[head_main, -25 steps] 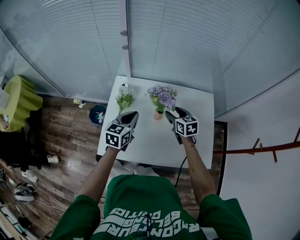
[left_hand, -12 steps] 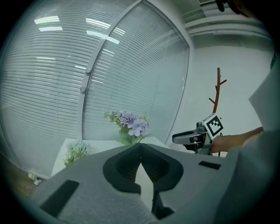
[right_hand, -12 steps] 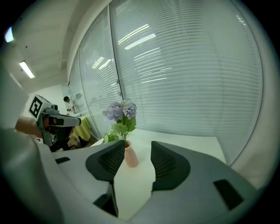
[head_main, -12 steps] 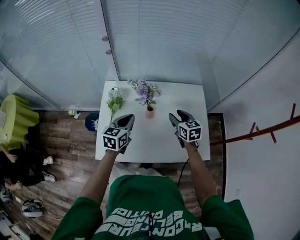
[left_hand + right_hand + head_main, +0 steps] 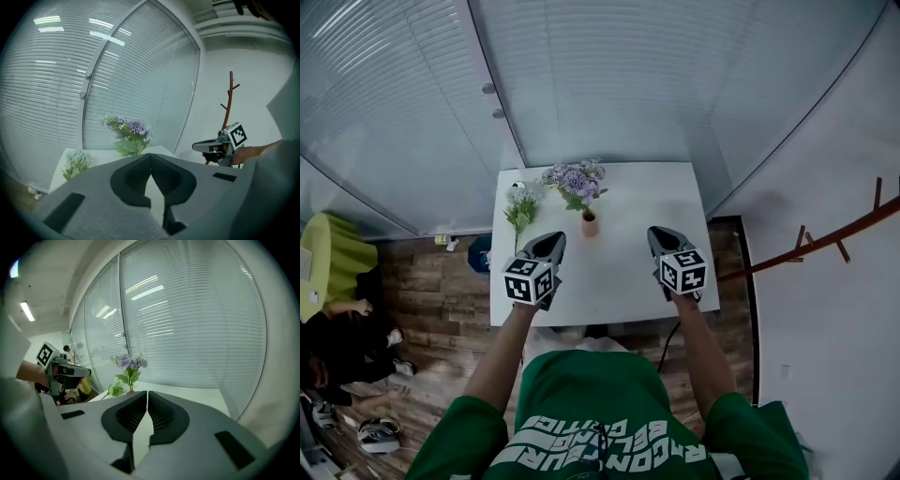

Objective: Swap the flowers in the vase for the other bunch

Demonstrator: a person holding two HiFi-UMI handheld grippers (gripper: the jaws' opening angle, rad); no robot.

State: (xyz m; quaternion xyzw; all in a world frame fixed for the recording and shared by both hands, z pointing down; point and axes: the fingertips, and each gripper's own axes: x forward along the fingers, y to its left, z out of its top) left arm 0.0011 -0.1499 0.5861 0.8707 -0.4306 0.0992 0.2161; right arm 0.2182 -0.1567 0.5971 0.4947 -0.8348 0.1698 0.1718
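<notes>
A bunch of purple flowers stands upright in a small terracotta vase on the far left part of the white table. The other bunch, white and green, lies flat to the vase's left. My left gripper hovers shut and empty over the table, short of that bunch. My right gripper is to the right of the vase and well apart from it. Its jaws have just been closing, with nothing between them. The purple flowers also show in the left gripper view, and the purple flowers in the right gripper view.
A glass wall with blinds runs right behind the table. A brown coat rack stands at the right. On the wooden floor at the left are a blue object, a yellow-green chair and a seated person.
My right gripper was beside the vase and has drawn back to the right, away from it. The left gripper has pulled back slightly from the white bunch. The flowers have not moved.
</notes>
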